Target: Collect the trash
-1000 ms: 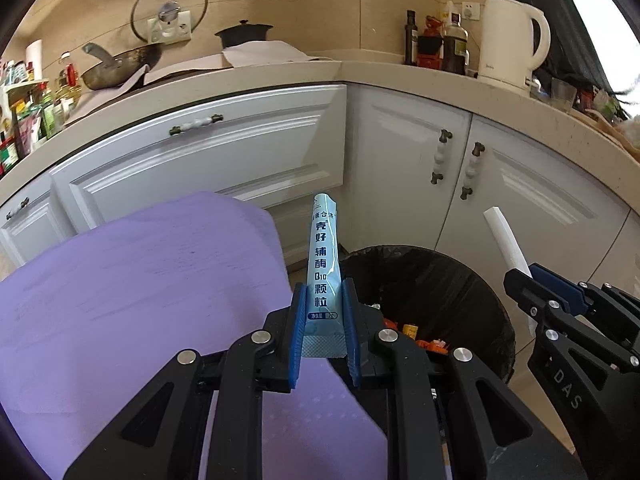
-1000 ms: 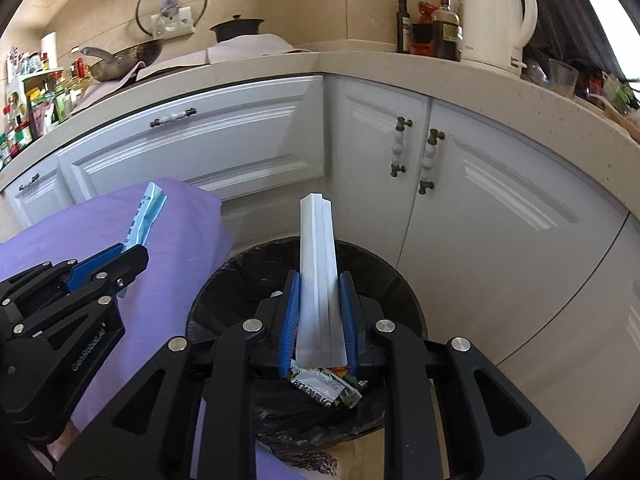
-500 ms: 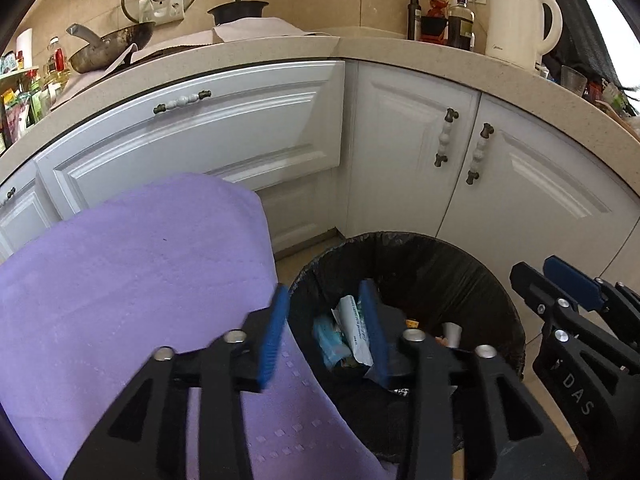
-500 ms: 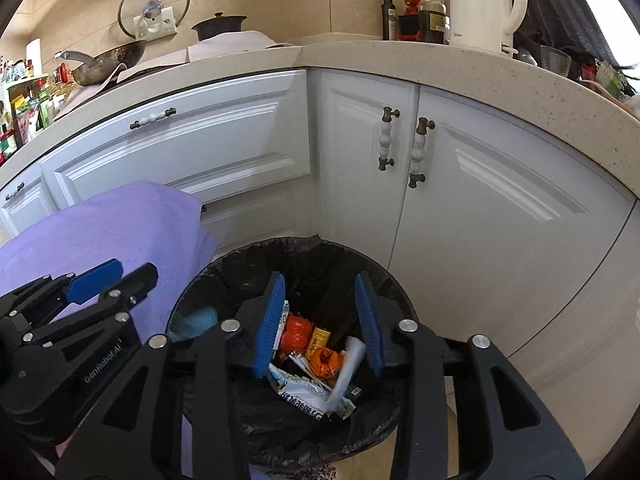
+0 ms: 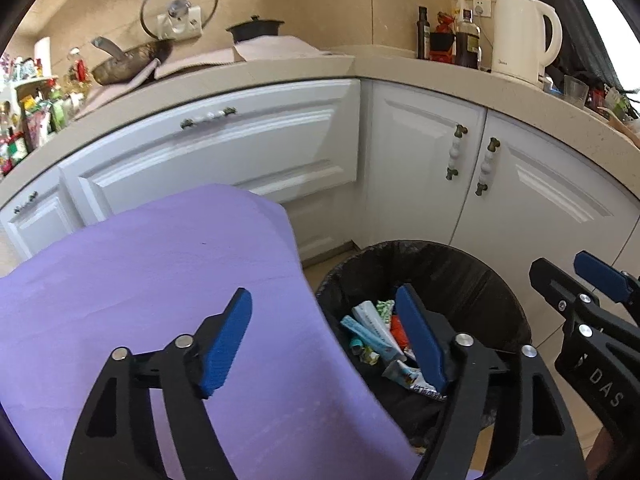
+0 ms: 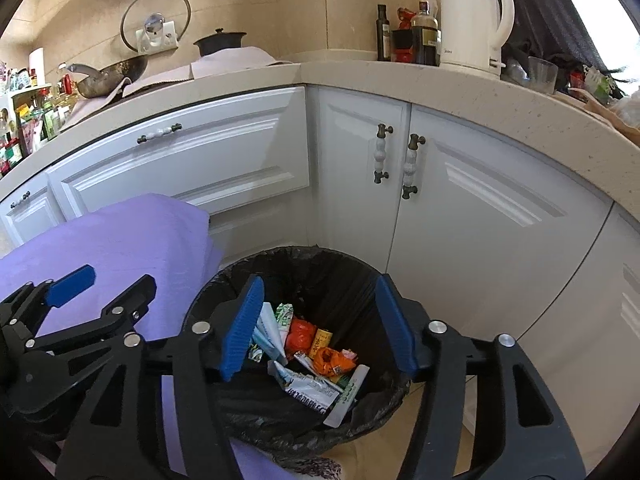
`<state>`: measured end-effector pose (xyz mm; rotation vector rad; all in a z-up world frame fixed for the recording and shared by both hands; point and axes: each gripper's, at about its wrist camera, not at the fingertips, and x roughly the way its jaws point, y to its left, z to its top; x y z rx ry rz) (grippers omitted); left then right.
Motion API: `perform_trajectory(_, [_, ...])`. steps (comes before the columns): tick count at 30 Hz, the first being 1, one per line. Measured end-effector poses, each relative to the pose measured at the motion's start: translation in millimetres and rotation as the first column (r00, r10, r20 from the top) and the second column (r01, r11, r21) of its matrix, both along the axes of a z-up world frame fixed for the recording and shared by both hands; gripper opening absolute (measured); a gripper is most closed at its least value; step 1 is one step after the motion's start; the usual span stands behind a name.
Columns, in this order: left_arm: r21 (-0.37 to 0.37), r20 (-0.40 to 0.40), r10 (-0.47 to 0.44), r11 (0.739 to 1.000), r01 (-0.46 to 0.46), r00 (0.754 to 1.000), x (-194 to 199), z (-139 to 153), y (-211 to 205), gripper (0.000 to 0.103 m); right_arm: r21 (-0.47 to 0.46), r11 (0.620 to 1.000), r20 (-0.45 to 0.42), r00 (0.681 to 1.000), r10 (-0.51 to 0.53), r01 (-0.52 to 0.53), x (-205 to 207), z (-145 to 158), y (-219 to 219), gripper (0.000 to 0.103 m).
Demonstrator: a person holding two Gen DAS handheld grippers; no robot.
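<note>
Trash bin, black-lined, sits on the floor against the white corner cabinets, just beside a purple cloth-covered surface. Bin already has wrappers in it: an orange packet, a white strip packet leaning on the liner near the front rim, a light blue sachet and a white-and-blue sachet lying side by side, plus mixed printed wrappers.

Left gripper: jaws have just been opening and now stand wide apart, nothing between them. Its left finger hangs over the purple cloth, its right finger over the bin's left rim.

Right gripper: jaws have also just been opening, moderately wide, nothing held. Both fingers frame the bin mouth, with the trash visible in the gap below them. No pad contact with anything.

Each gripper shows in the other's view: the right one at the right edge of the left wrist view, the left one at lower left of the right wrist view, over the cloth.

Counter above: white electric kettle, dark bottles beside it, a wok and a glass lid against the tiled wall.
</note>
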<state>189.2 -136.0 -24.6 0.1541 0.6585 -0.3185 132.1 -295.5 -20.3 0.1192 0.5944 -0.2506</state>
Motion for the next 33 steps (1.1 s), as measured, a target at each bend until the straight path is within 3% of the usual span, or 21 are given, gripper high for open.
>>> perform_trajectory(9, [-0.012,0.014,0.096,0.995,-0.096,0.995,-35.0,16.3,42.8,0.081,-0.009,0.999,0.022,0.999,0.049,-0.049,-32.6,13.4,27.6,0.060])
perform_trajectory(17, [-0.011,0.072,0.177,0.984,-0.176,0.982,-70.9,30.2,71.1,0.084,-0.016,0.997,0.028,0.997,0.076,-0.076,-64.8,18.2,44.9,0.060])
perform_trajectory(23, [-0.019,0.067,0.175,0.984,-0.175,0.982,-90.9,33.7,82.5,0.084,-0.021,0.997,0.031,0.996,0.081,-0.080,-84.9,20.4,47.5,0.060])
perform_trajectory(26, [-0.024,0.057,0.160,0.987,-0.159,0.985,-99.9,33.2,85.8,0.084,-0.026,0.997,0.036,0.997,0.075,-0.074,-94.8,21.5,48.9,0.069])
perform_trajectory(33, [-0.029,0.062,0.148,0.989,-0.147,0.987,-111.9,35.6,88.6,0.084,-0.044,0.996,0.052,0.996,0.074,-0.072,-108.8,25.7,54.5,0.069])
